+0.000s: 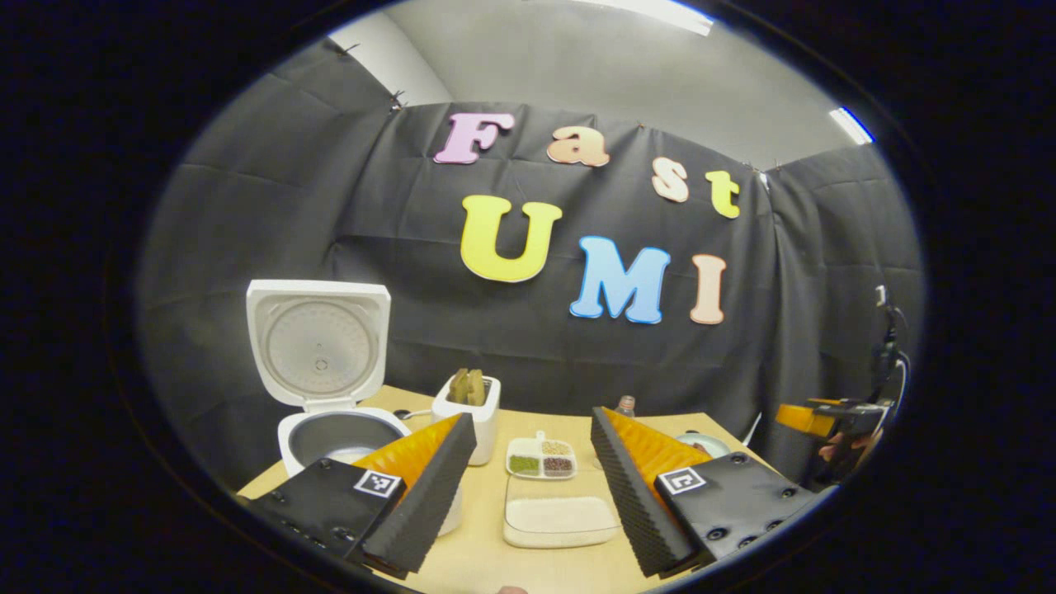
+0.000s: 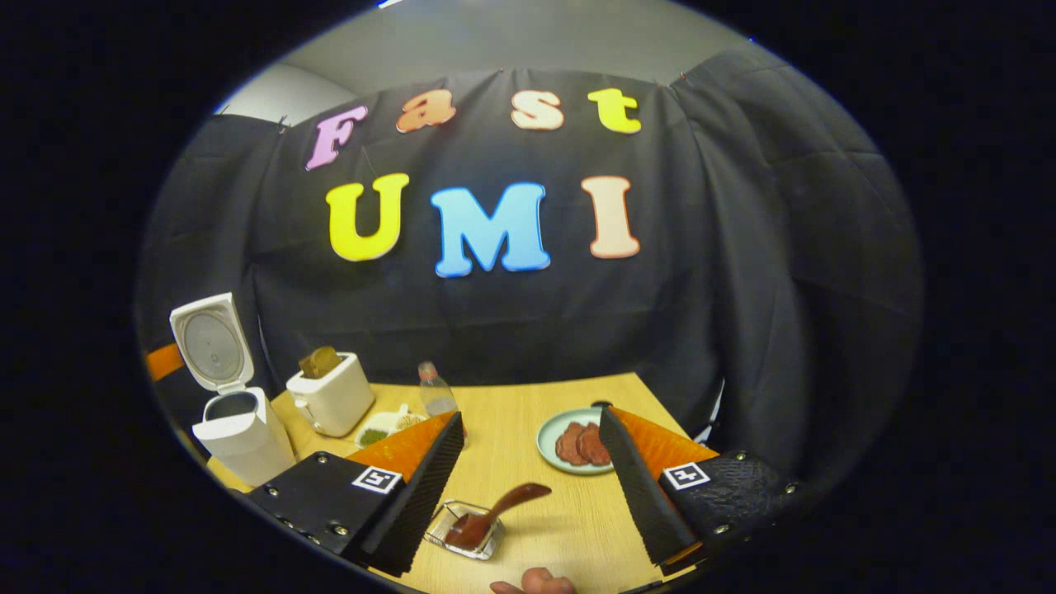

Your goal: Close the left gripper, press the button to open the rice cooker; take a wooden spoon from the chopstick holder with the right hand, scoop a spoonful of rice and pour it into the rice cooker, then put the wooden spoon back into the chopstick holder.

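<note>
Rice cooker [image 1: 330,412] stands at the far left of the table [image 2: 544,511], lid up, pot showing. Left gripper [image 1: 532,487] hovers with jaws apart, empty; a tray of rice [image 1: 559,521] lies between its fingers, a divided dish [image 1: 541,459] just beyond. Right gripper [image 2: 528,487] also wide open, holding nothing. Wooden spoon [image 2: 493,513] rests tilted in the holder [image 2: 465,534] near the table's front edge. Toaster [image 2: 332,394] right of the cooker; plate [image 2: 551,441] far right

The right tongs [image 2: 528,478] stand open above the wooden spoon [image 2: 493,513] resting in its chopstick holder [image 2: 462,535].
</note>
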The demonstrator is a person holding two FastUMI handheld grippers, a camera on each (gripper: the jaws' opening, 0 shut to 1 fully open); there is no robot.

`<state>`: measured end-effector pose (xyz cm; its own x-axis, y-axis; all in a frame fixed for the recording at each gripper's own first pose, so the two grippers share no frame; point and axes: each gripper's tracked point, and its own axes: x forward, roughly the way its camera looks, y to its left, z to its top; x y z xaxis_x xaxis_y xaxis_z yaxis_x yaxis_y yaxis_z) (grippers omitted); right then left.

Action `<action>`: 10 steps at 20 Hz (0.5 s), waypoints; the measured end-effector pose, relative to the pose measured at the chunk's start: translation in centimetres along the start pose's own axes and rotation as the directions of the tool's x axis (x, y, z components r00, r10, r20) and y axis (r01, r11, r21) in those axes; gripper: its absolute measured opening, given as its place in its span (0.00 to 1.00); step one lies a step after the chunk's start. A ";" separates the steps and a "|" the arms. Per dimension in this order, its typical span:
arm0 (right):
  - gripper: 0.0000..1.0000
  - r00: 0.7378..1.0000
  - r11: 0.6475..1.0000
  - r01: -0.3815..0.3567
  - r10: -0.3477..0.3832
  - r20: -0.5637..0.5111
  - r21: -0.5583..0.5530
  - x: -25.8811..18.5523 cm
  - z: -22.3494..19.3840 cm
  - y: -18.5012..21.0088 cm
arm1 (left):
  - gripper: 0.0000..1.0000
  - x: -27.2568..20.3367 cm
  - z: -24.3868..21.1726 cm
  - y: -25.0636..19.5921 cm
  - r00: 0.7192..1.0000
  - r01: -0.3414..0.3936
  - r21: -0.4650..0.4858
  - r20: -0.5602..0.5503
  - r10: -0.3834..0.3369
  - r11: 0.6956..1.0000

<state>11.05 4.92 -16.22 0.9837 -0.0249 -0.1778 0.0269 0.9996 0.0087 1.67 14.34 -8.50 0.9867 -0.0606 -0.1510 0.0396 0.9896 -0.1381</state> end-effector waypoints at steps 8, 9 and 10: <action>0.99 0.987 0.994 -0.110 0.108 0.117 0.009 -0.4 8.4 5.4 | 0.97 3.8 7.8 9.1 0.990 -0.131 -0.033 0.047 0.132 0.991; 0.99 0.987 0.994 -0.113 0.111 0.119 0.008 -0.2 8.6 5.7 | 0.96 4.5 8.9 10.9 0.985 -0.164 -0.038 0.044 0.166 0.986; 0.99 0.987 0.994 -0.110 0.108 0.119 0.015 -0.1 8.6 5.8 | 0.97 5.3 10.0 12.5 0.981 -0.188 -0.044 0.049 0.190 0.981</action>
<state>12.66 10.63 -7.72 0.9950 0.0815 -0.0578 -0.0790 0.9959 0.0433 8.94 27.70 -1.19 0.9828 0.1346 -0.1267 -0.1531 0.9767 -0.1501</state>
